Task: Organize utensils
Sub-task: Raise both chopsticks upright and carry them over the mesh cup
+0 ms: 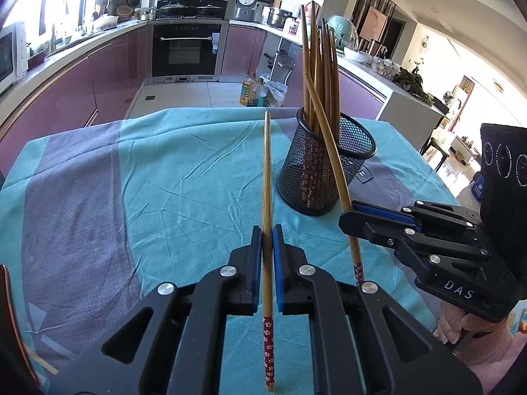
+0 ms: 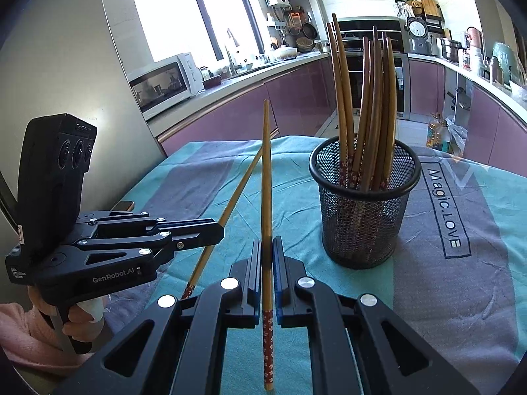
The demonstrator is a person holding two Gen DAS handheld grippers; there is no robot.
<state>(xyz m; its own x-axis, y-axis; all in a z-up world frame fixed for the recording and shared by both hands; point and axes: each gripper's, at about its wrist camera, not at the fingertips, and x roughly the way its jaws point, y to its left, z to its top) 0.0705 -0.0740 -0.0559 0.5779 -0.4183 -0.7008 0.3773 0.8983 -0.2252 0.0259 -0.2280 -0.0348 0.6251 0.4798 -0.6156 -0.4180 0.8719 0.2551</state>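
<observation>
A black mesh cup (image 1: 324,171) (image 2: 362,210) stands on the teal and grey tablecloth (image 1: 164,171) (image 2: 461,296), with several wooden chopsticks upright in it. My left gripper (image 1: 267,230) (image 2: 217,230) is shut on a single chopstick (image 1: 267,171) (image 2: 237,194), whose red flowered end points back toward the camera. My right gripper (image 2: 266,243) (image 1: 346,222) is shut on a second chopstick (image 2: 266,181) (image 1: 354,253), held the same way. Both grippers hang above the cloth in front of the cup, the left one to the cup's left.
Beyond the table's far edge are purple kitchen cabinets, an oven (image 1: 186,49) and oil bottles on the floor (image 1: 253,92). A microwave (image 2: 164,82) sits on the counter at left. A small flat object (image 2: 123,205) lies near the table's left edge.
</observation>
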